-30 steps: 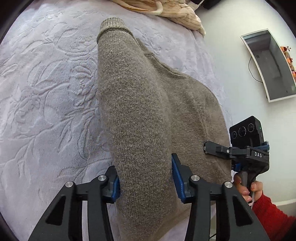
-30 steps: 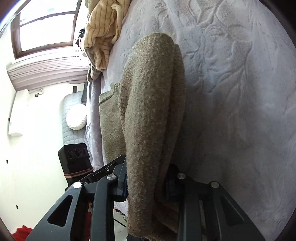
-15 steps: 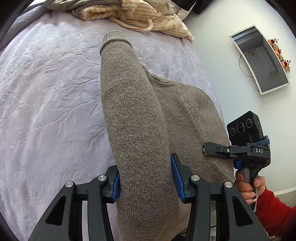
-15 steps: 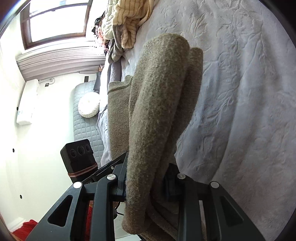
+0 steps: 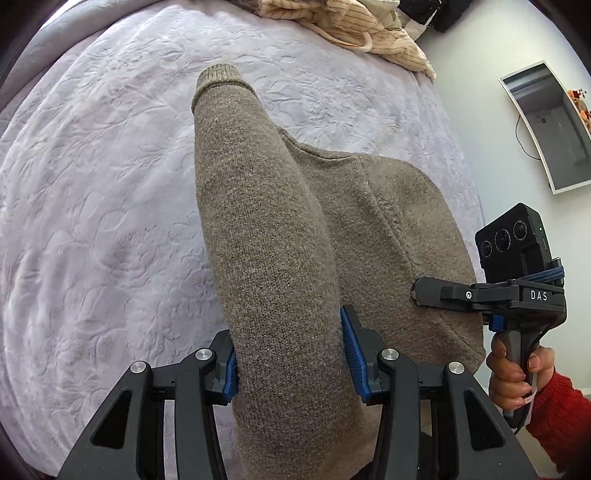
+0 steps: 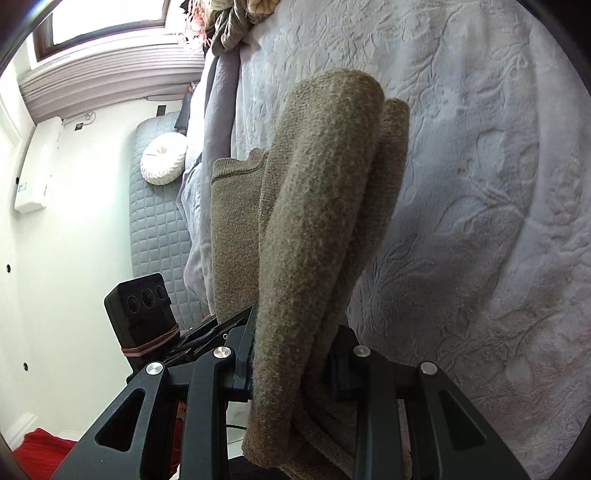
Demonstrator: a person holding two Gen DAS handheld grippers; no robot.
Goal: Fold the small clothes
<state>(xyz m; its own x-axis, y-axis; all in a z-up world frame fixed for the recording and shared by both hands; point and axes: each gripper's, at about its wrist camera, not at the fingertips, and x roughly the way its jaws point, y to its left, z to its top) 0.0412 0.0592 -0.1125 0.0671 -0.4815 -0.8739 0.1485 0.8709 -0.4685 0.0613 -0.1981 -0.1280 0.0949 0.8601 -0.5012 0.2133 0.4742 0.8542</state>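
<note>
A grey-brown knit sweater lies over the near edge of a pale lilac embossed bedspread. My left gripper is shut on the sweater's sleeve, which runs forward to its ribbed cuff. My right gripper is shut on a folded edge of the same sweater, held up off the bed. The right gripper also shows at the right of the left wrist view, at the sweater's edge.
A pile of cream striped and grey clothes lies at the far end of the bed. A wall-mounted screen hangs to the right. A quilted headboard with a round white cushion is at the left.
Both grippers kept their hold on the sweater and lifted and shifted slightly. In the right wrist view more of the folded sweater is raised and the view has tilted.
</note>
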